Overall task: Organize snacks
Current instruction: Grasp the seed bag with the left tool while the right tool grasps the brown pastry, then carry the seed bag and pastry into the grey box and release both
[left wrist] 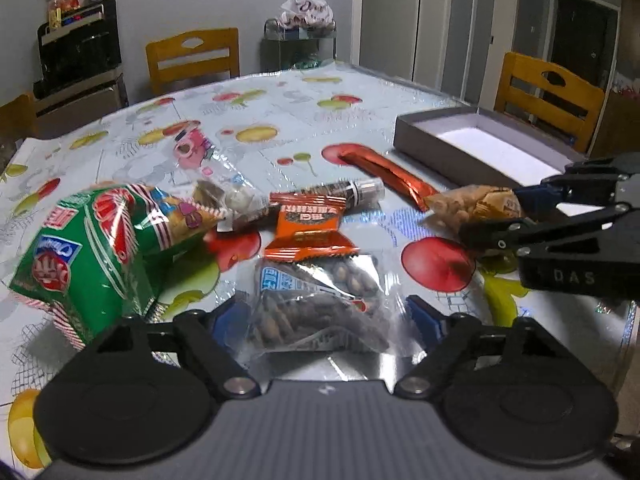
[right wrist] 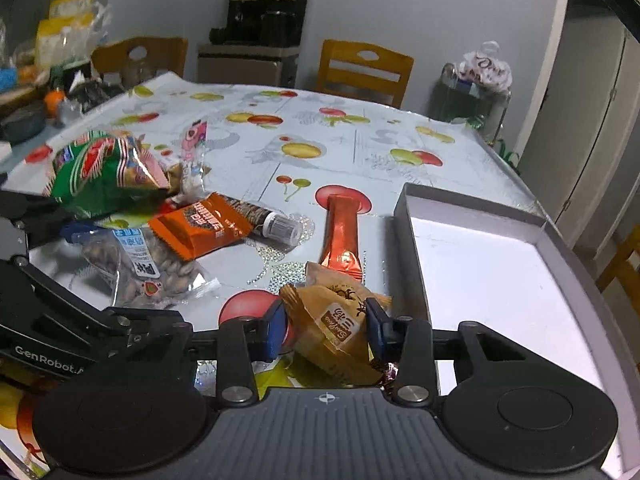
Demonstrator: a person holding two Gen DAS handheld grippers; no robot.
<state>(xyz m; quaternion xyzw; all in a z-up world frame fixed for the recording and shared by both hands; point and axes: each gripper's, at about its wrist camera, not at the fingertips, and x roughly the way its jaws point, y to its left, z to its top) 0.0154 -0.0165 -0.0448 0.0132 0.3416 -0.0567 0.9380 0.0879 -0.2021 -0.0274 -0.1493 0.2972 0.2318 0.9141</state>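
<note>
Fruit-printed oilcloth covers the table [left wrist: 360,92], where the right gripper [right wrist: 326,328] pinches a crinkled tan snack packet [right wrist: 336,320] between its blue pads, just left of the grey box [right wrist: 412,240], while the left gripper [left wrist: 328,316] stands apart around a clear nut bag [left wrist: 320,304].

Seven snack packs on the desk [left wrist: 360,92]: one green bag [left wrist: 92,256], one pink pack [left wrist: 192,148], one clear nut bag [left wrist: 320,304], one orange pack [left wrist: 310,228], one dark tube [left wrist: 340,192], one red stick [left wrist: 384,172], one tan pack [right wrist: 336,320]; one box [right wrist: 480,264] (open); two grippers [left wrist: 320,320] [right wrist: 326,328]; three chairs
</note>
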